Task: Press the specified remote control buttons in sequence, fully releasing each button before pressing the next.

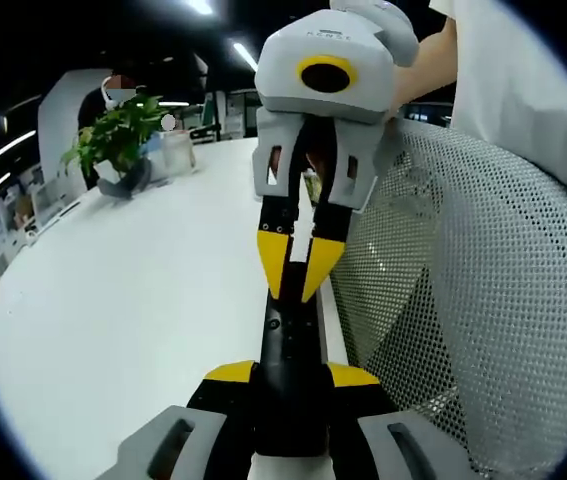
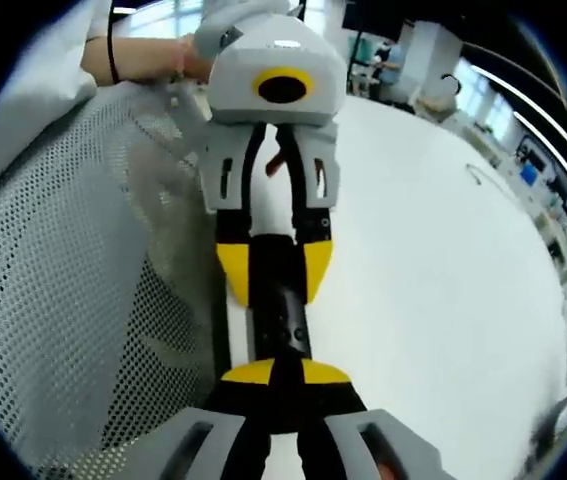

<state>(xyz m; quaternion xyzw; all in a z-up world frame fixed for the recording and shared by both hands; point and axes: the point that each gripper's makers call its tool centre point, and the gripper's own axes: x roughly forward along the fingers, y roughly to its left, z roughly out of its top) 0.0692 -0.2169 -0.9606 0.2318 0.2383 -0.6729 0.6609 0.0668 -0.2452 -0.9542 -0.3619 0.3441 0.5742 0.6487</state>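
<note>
We find the left gripper rising from the bottom of the left gripper view, its yellow-tipped jaws closed onto the near end of a black remote. The right gripper comes in from the top of that view, pointing down toward the camera, a hand behind its grey body. Its yellow tips sit close together at the far end of the remote; we cannot tell whether they grip it or only touch it.

The remote is long, narrow and black, with small round buttons faintly visible on its face. Its long axis runs straight between the two grippers, one end toward each. It is held above the white desk, near the desk's edge. A potted plant stands far off on the desk at the left, and a grey mesh chair back is on the right.

In the right gripper view the mesh chair back is on the left. The right gripper rises from below, jaws drawn in on the remote. The left gripper faces it from above, its tips clamped on either side of the remote's far end. The desk spreads to the right.
</note>
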